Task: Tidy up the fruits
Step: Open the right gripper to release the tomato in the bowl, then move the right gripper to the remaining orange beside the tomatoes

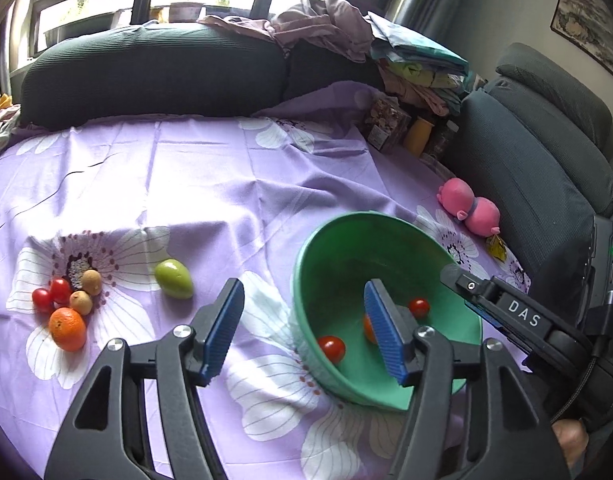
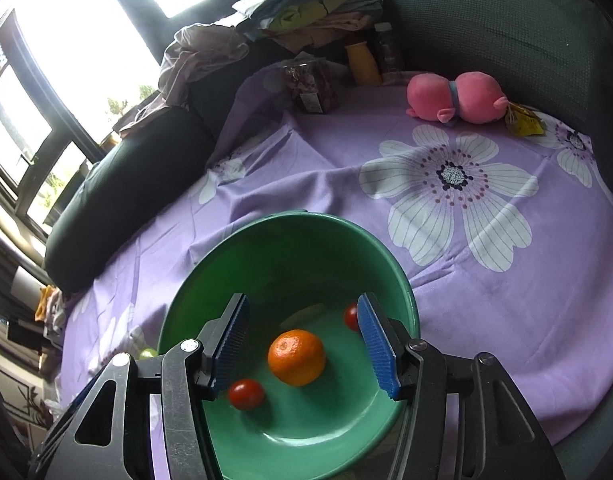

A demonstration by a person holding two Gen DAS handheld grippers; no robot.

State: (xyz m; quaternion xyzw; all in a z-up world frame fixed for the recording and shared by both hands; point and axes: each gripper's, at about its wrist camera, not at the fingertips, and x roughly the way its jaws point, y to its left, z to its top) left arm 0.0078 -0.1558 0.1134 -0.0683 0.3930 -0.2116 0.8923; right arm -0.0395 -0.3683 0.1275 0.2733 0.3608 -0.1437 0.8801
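A green bowl (image 1: 338, 240) stands on the purple flowered cloth; in the right wrist view (image 2: 290, 232) it holds an orange (image 2: 296, 357) and two cherry tomatoes (image 2: 246, 394). My right gripper (image 2: 304, 344) is open and empty, just above the orange inside the bowl; it also shows in the left wrist view (image 1: 518, 312). My left gripper (image 1: 304, 328) is open and empty over the bowl's left rim. To its left lie a green mango (image 1: 173, 279), an orange (image 1: 67, 328), two cherry tomatoes (image 1: 50, 295) and two small brown fruits (image 1: 86, 292).
A pink plush toy (image 1: 470, 207) lies at the cloth's right edge, near a dark sofa armrest (image 1: 526, 168). Jars and an orange bottle (image 1: 418, 134) stand at the back right. Dark cushions (image 1: 146, 72) and piled clothes line the back.
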